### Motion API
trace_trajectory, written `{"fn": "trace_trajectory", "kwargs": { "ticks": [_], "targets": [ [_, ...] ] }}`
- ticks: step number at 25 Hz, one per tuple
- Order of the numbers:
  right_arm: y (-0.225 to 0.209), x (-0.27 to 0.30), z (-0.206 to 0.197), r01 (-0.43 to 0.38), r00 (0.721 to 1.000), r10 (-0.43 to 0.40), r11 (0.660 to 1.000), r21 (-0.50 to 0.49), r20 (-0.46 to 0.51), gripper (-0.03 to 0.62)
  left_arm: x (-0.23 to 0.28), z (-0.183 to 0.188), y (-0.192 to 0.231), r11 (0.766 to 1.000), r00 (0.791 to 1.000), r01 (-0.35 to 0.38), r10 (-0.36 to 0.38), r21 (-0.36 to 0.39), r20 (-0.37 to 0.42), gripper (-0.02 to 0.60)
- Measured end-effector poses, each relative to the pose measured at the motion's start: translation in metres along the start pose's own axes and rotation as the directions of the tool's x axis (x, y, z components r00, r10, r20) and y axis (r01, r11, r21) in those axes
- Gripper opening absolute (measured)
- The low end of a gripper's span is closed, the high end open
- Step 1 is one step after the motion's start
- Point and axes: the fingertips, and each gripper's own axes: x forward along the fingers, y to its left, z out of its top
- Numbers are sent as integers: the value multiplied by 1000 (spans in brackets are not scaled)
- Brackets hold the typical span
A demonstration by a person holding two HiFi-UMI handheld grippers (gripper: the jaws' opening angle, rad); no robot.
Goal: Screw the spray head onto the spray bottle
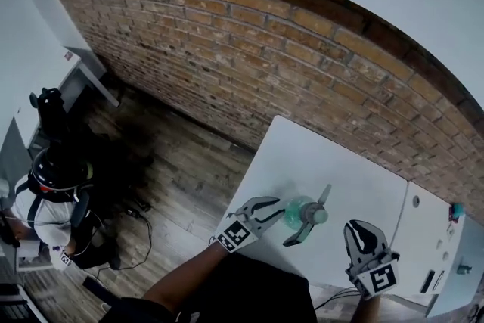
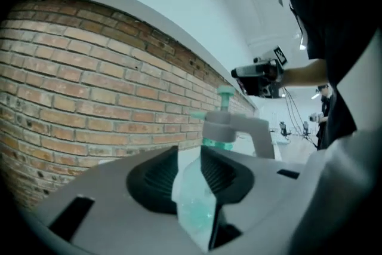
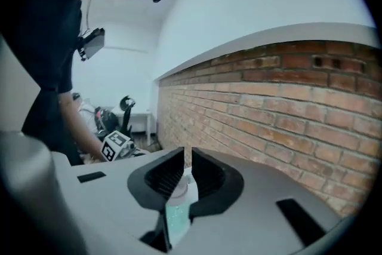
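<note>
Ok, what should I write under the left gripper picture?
Left hand-held gripper clamps a see-through teal plastic spray bottle topped with a grey spray head.

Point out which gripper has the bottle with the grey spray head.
The left gripper: its fingers clamp the translucent green plastic spray bottle with the grey spray head. The right gripper, apart from it, pinches a small pale-green thing.
</note>
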Motion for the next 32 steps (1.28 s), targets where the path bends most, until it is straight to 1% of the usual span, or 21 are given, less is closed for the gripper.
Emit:
{"fn": "trace_trajectory", "kwargs": {
  "ticks": [2, 3, 5, 6, 8, 9, 11, 13, 15, 16, 19, 22, 25, 27, 29, 30, 32],
  "targets": [
    [-9, -12, 1, 77, 995, -82, 993, 92, 49, 21, -13, 14, 1, 999, 999, -45, 45, -10, 18, 20],
    [-12, -16, 4, 104, 990, -115, 986, 129, 82, 9, -18, 23, 1, 998, 998, -58, 59, -11, 31, 3],
    [-16, -26, 16, 151, 970, -185, 967, 207, 156, 8, -26, 47, 0, 997, 995, -66, 68, -32, 77, 3],
    [-18, -29, 21, 174, 955, -225, 952, 252, 192, 8, -29, 60, 2, 997, 992, -68, 72, -43, 100, 3],
    [-18, -35, 23, 226, 924, -306, 920, 320, 228, 8, -35, 83, 8, 995, 989, -81, 86, -52, 116, 3],
    [-15, -37, 19, 250, 915, -333, 911, 328, 228, 8, -38, 91, 9, 994, 988, -94, 100, -61, 117, 3],
    [-6, -43, 11, 287, 906, -362, 906, 312, 217, 8, -46, 105, 4, 988, 982, -131, 140, -79, 127, 3],
    [6, -51, 6, 298, 902, -373, 902, 312, 218, 8, -57, 117, -13, 984, 973, -170, 175, -49, 147, 3],
    [17, -67, 7, 286, 897, -372, 900, 329, 237, 8, -68, 126, -43, 980, 968, -200, 198, -4, 157, 3],
    [23, -78, 7, 281, 894, -371, 901, 330, 250, 8, -72, 129, -60, 977, 966, -211, 208, 4, 156, 3],
    [32, -112, 1, 276, 888, -368, 906, 322, 274, 8, -80, 135, -105, 969, 959, -246, 245, -13, 142, 3],
    [38, -148, -10, 281, 883, -380, 898, 339, 276, 8, -79, 145, -139, 957, 943, -285, 291, -55, 164, 3],
    [52, -179, -17, 271, 884, -370, 903, 333, 285, 8, -82, 154, -176, 952, 932, -306, 307, -35, 192, 3],
    [61, -195, -19, 263, 887, -353, 916, 302, 298, 8, -85, 159, -198, 949, 929, -314, 310, -16, 201, 3],
    [67, -209, -19, 266, 884, -346, 925, 271, 315, 8, -89, 162, -212, 943, 919, -333, 324, 4, 227, 3],
    [70, -216, -18, 267, 880, -347, 926, 265, 325, 8, -90, 162, -220, 940, 914, -341, 332, 0, 231, 3],
    [77, -231, -18, 268, 874, -351, 925, 270, 336, 8, -94, 159, -238, 937, 912, -348, 343, -18, 223, 3]
  ]
}}
